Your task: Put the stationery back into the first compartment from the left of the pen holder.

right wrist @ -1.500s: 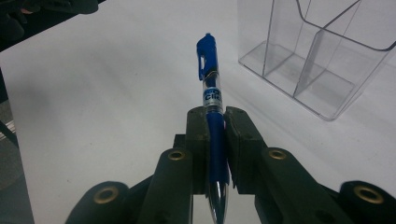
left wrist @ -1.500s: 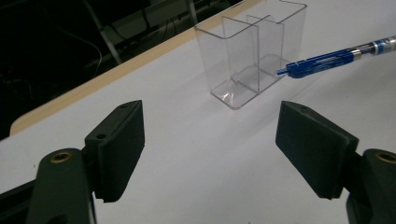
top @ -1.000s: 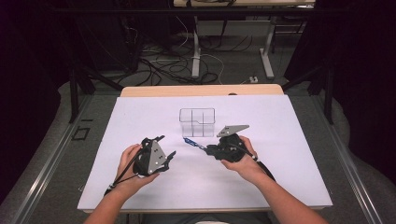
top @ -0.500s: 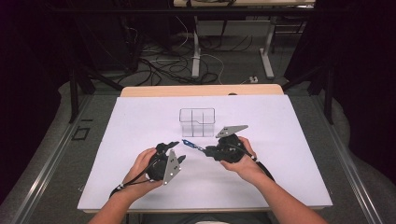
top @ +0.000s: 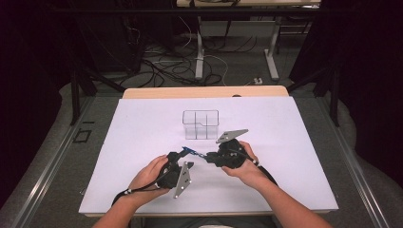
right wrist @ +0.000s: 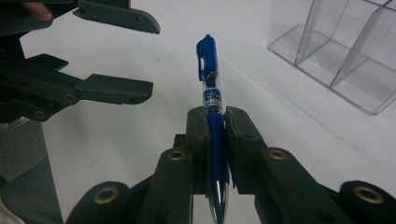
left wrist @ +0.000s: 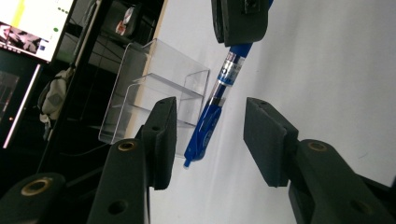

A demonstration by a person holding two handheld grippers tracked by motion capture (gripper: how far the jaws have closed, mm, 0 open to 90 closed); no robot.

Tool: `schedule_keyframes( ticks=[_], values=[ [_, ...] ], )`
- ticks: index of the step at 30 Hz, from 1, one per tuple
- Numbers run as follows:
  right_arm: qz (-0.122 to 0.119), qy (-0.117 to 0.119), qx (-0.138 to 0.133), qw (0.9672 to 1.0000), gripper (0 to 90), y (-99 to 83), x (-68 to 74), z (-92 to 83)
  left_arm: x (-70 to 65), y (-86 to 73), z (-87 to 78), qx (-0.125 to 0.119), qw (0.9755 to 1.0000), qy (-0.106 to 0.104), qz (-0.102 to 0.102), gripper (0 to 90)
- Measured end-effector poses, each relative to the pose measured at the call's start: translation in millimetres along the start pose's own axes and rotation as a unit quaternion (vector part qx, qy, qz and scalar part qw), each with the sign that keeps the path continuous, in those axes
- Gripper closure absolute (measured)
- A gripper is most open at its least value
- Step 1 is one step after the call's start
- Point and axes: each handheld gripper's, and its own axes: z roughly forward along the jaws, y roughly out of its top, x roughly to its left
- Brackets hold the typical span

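Blue pen [right wrist: 212,100]: retractable type, translucent barrel with printed label, blue clip and push-button end pointing away from the holding jaws, silver tip toward the camera in the right gripper view; lifted off the white table [top: 142,137], on the near side of the clear organiser, clear of its walls. Right gripper [right wrist: 215,122]: pressed tight on the pen's lower barrel, pads flat against both sides; in the high view [top: 212,157] carried in the person's right hand, just in front of the organiser's near right corner, grey three-cornered plate on top. Left gripper [left wrist: 211,136]: jaws partly spread and just now closing, one on either side of the pen's clip end, neither pad touching it; in the high view [top: 182,153] held in the left hand, in front of the organiser and left of the right gripper, jaw tips reaching toward the pen's free end. Clear organiser [top: 200,124]: transparent plastic box with inner dividers forming several compartments, nothing inside, upright on the table near its middle, beyond both grippers. White table: rectangular top, wooden edge strip on the side beyond the organiser. Cable [top: 128,192]: black, trailing from the left gripper back past the left wrist, well on the near side of the organiser.
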Motion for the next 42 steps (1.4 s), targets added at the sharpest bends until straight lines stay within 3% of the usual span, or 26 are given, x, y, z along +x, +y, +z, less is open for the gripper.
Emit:
schedule_keyframes(
  ticks=[1, 2, 7, 8, 17, 22, 27, 31, 35, 37, 39, 42],
  values=[
    [-0.001, -0.001, -0.013, 0.9999, 80.3, -1.1, 0.7, 2.3, -0.8, 0.3, 0.4, -0.002, 1.0, -0.003, 0.0, 55.4],
    [-0.002, 0.001, 0.005, 1.0, 80.2, -0.4, 1.1, 0.8, -1.4, 0.6, 0.5, -0.003, 1.0, -0.002, 0.002, 55.7],
    [-0.004, 0.005, 0.011, 0.9999, 80.3, -1.4, 3.8, 3.2, -4.2, 1.5, 1.2, -0.001, 1.0, -0.004, 0.009, 56.8],
    [-0.005, 0.005, 0.003, 1.0, 80.2, -1.8, 4.2, 4.8, -4.5, 1.7, 1.9, -0.003, 0.9999, -0.005, 0.012, 57.1],
    [-0.01, 0.013, 0.009, 0.9998, 80.2, -1.9, 8.9, 7.1, -11.9, 2.8, 7.8, 0.01, 0.9982, -0.011, 0.058, 61.8],
    [-0.014, 0.016, 0.013, 0.9997, 80.2, -2.1, 10.6, 8.4, -15.3, 1.7, 12.2, 0.014, 0.9971, -0.014, 0.074, 63.3],
    [-0.012, 0.02, 0.016, 0.9996, 80.2, -2.1, 11.7, 9.0, -17.8, 0.2, 17.2, 0.018, 0.9948, -0.015, 0.099, 66.2],
    [-0.014, 0.022, 0.02, 0.9995, 80.2, -1.9, 13.0, 8.4, -18.4, 0.3, 20.0, 0.033, 0.9905, -0.022, 0.132, 67.6],
    [-0.013, 0.023, 0.016, 0.9995, 80.2, -2.1, 14.3, 9.0, -18.4, 0.0, 21.9, 0.036, 0.9898, -0.019, 0.137, 68.6],
    [-0.013, 0.024, 0.023, 0.9994, 80.2, -1.9, 14.7, 8.6, -15.9, 0.7, 22.0, 0.048, 0.9866, -0.02, 0.155, 69.6],
    [-0.013, 0.025, 0.022, 0.9994, 80.2, -2.0, 15.1, 9.0, -16.4, -0.1, 22.9, 0.048, 0.9872, -0.017, 0.151, 71.3],
    [-0.018, 0.027, 0.021, 0.9993, 80.2, -1.8, 14.4, 9.7, -16.6, -0.5, 24.4, 0.051, 0.9863, -0.016, 0.156, 73.6]
  ],
)
